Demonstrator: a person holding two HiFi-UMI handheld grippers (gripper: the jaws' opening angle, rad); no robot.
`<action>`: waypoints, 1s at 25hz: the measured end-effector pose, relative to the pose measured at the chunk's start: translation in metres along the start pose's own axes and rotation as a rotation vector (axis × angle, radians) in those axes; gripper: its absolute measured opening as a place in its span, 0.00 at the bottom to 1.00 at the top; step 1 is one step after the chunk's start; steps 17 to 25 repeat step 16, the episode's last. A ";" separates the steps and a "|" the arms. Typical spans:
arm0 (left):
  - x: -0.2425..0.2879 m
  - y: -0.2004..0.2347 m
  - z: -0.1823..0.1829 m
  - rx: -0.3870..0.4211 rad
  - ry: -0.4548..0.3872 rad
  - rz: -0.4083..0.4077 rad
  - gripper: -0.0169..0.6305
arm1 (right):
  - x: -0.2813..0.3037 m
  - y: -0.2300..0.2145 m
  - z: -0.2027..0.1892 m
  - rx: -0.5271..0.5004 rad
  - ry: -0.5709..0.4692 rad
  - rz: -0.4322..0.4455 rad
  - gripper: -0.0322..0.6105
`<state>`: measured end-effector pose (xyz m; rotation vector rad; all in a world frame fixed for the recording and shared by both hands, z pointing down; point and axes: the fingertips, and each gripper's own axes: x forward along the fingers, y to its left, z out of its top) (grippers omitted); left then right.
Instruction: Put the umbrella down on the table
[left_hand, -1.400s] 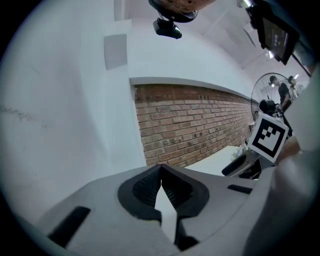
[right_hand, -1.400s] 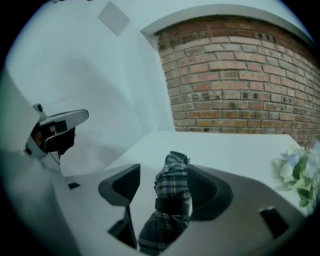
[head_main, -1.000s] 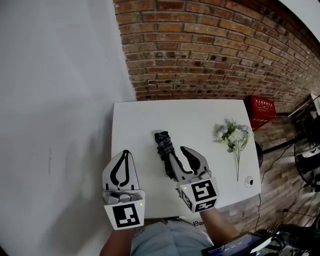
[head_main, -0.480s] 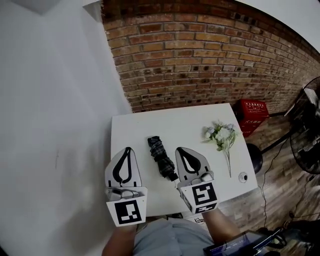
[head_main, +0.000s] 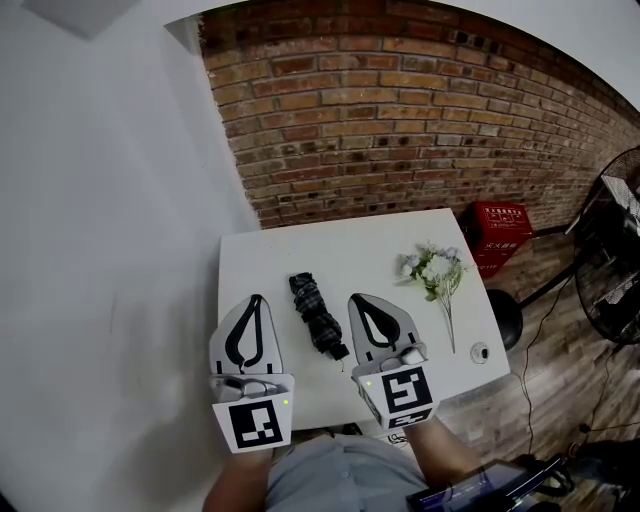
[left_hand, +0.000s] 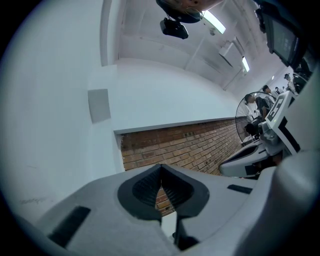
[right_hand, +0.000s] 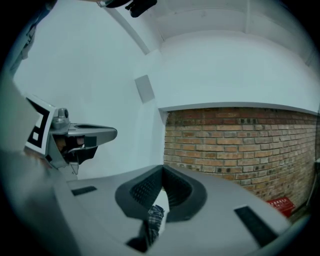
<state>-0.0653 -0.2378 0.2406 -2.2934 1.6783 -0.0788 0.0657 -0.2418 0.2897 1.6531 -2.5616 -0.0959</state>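
A folded dark plaid umbrella (head_main: 313, 314) lies lengthwise on the white table (head_main: 350, 245), with no gripper touching it. My left gripper (head_main: 252, 300) is held above the table's near left side, jaws together and empty. My right gripper (head_main: 362, 299) is raised just right of the umbrella, shut, with nothing in it. In the right gripper view the umbrella (right_hand: 155, 217) shows below through the gap under the closed jaws of the right gripper (right_hand: 162, 168). The left gripper view has the left gripper (left_hand: 161, 166) aimed level at the brick wall.
A bunch of pale flowers (head_main: 432, 272) lies on the table's right side, with a small round object (head_main: 480, 351) near the right front corner. A brick wall (head_main: 400, 110) stands behind; a red crate (head_main: 503, 228) and a fan (head_main: 615, 260) are on the floor to the right.
The right gripper's jaws, open around the umbrella's near end a second ago, have closed empty and drawn up and back. The left gripper rose too. The umbrella stays on the table.
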 end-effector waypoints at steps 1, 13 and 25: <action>0.000 -0.001 0.001 0.002 -0.003 -0.003 0.04 | -0.001 -0.001 0.000 0.000 0.001 -0.002 0.06; 0.004 -0.009 -0.004 0.011 0.005 -0.015 0.04 | -0.001 -0.005 -0.005 0.006 0.020 -0.005 0.06; 0.006 -0.008 -0.008 0.010 0.014 -0.016 0.04 | 0.002 -0.007 -0.008 -0.002 0.010 -0.009 0.06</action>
